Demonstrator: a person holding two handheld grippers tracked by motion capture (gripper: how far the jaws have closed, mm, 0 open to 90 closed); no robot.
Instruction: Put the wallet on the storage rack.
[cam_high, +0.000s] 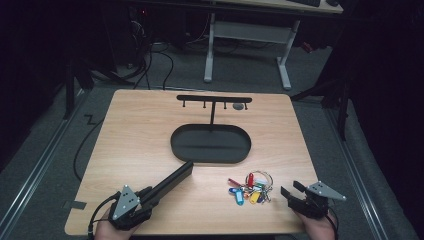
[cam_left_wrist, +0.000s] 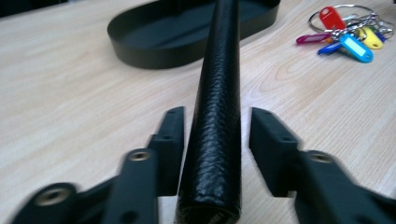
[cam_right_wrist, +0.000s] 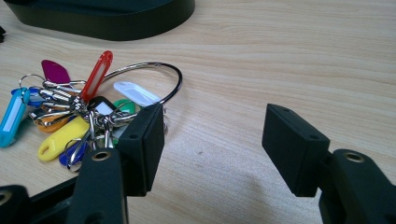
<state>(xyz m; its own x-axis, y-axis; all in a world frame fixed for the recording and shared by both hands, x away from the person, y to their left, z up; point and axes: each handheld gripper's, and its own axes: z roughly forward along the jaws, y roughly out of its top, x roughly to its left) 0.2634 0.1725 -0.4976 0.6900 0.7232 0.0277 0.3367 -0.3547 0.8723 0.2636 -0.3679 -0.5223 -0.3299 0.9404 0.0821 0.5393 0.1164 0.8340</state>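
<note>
High view gives me the wooden table (cam_high: 145, 125) first, and on it, toward twelve o'clock, the black key stand (cam_high: 212, 106) rising from its oval tray base (cam_high: 210, 145) — a crossbar of small hooks, bare, so I judge it is where the keys are meant to hang.

Next in size is the long black leather-grain case (cam_high: 172, 181), lying flat from about seven o'clock and pointing up toward the tray's rim. My left gripper (cam_high: 145, 196) sits at its near end. In the left gripper view the case (cam_left_wrist: 217, 116) runs straight out between the jaws, but there is table showing on either side of it: the pads stand spread and off the leather, so the case rests on the table by itself, not pinched.

At five o'clock lies the bunch of keys on a large wire ring (cam_high: 252, 187), with coloured plastic tags. My right gripper (cam_high: 295, 192) waits just beside it at the three o'clock side, jaws apart and holding nothing — lined up, I'd say, for a pickup.

The tags (cam_right_wrist: 70, 116) carry white label windows; I can read no writing on them.
</note>
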